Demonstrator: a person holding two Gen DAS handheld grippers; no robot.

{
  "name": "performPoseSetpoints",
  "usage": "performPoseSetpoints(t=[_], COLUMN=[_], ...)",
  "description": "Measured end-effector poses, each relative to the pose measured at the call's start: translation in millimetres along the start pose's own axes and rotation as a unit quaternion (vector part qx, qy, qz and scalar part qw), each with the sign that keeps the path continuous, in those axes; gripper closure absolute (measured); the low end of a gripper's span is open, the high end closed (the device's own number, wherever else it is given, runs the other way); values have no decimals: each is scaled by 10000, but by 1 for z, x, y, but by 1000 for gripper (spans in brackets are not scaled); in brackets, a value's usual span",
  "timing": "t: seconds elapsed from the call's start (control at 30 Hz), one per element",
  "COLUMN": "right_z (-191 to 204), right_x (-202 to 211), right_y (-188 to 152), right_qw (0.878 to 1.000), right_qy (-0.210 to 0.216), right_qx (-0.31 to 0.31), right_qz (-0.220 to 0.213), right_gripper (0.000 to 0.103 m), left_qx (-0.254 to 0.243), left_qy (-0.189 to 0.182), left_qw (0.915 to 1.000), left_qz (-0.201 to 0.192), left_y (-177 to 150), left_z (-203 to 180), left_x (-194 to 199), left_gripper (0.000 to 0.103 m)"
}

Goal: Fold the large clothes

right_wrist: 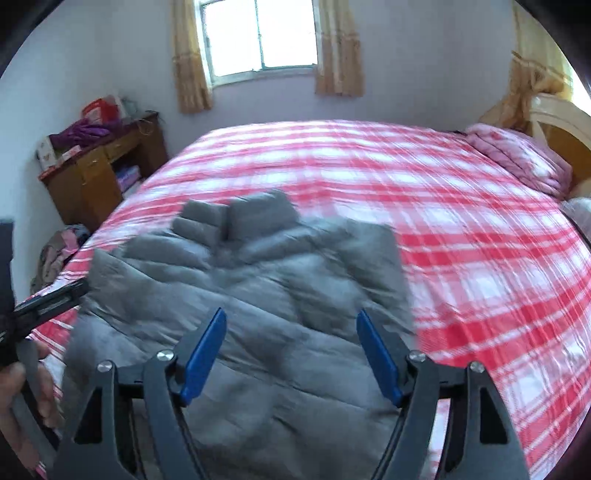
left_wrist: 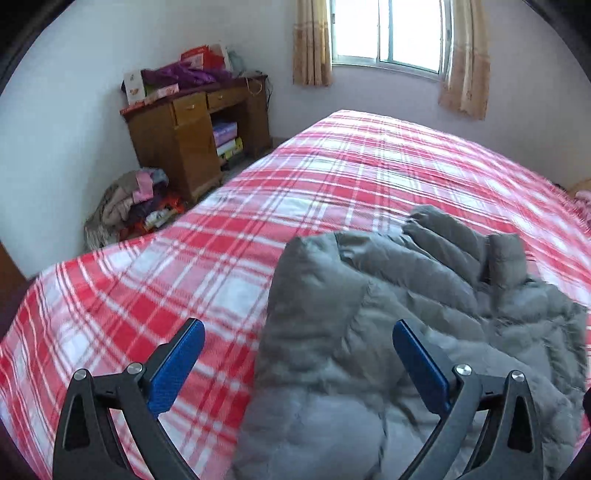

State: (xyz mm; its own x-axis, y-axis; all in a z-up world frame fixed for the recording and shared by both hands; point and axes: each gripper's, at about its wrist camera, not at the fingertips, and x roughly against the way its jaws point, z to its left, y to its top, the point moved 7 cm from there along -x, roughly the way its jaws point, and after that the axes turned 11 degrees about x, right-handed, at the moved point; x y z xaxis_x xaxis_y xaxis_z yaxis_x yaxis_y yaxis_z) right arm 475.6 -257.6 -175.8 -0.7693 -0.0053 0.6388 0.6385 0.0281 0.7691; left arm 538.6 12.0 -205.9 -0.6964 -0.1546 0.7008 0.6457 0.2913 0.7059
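Note:
A grey quilted down jacket [right_wrist: 258, 280] lies on the red-and-white plaid bed [right_wrist: 461, 229], its collar pointing toward the window. In the left wrist view the same jacket [left_wrist: 388, 314] fills the lower right, its left edge running between my fingers. My left gripper [left_wrist: 299, 332] hovers open above that edge, blue pads wide apart with nothing pinched. My right gripper [right_wrist: 291, 321] is open over the jacket's middle, above the fabric, its pads not pressing on it. The left gripper's fingers [right_wrist: 55, 299] and a hand [right_wrist: 26, 391] show at the left edge of the right wrist view.
A wooden desk [left_wrist: 192, 140] piled with boxes and purple cloth stands by the far left wall, with a heap of clothes [left_wrist: 129, 206] on the floor beside it. A folded pink blanket [right_wrist: 517, 158] lies at the headboard [right_wrist: 565, 133]. A window [left_wrist: 391, 29] with curtains is behind.

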Motion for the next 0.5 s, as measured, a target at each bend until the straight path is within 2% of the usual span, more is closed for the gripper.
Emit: performPoseSetpoints(t=[0.07, 0.1, 0.17, 0.23, 0.33, 0.5], right_z=[23, 31, 42, 47, 48, 44], right_x=[-19, -32, -57, -76, -92, -100], right_y=[7, 7, 0, -12, -26, -32], right_qw=[9998, 9997, 9996, 9992, 9989, 9989], right_qy=[101, 15, 184, 143, 242, 311], right_qx=[172, 253, 211, 305, 321, 198], right_qz=[-73, -38, 87, 223, 257, 285], right_gripper=[26, 26, 26, 26, 26, 24], left_qx=[-10, 28, 123, 34, 53, 212], left_qy=[142, 165, 133, 161, 109, -22], left_qw=[9999, 9998, 9991, 9982, 9973, 9969], left_qz=[67, 138, 385, 570, 724, 762], left_y=[3, 2, -6, -16, -28, -36], left_z=[3, 4, 5, 5, 4, 9], left_x=[-24, -32, -53, -70, -80, -83], left_gripper=[1, 1, 1, 1, 1, 1])
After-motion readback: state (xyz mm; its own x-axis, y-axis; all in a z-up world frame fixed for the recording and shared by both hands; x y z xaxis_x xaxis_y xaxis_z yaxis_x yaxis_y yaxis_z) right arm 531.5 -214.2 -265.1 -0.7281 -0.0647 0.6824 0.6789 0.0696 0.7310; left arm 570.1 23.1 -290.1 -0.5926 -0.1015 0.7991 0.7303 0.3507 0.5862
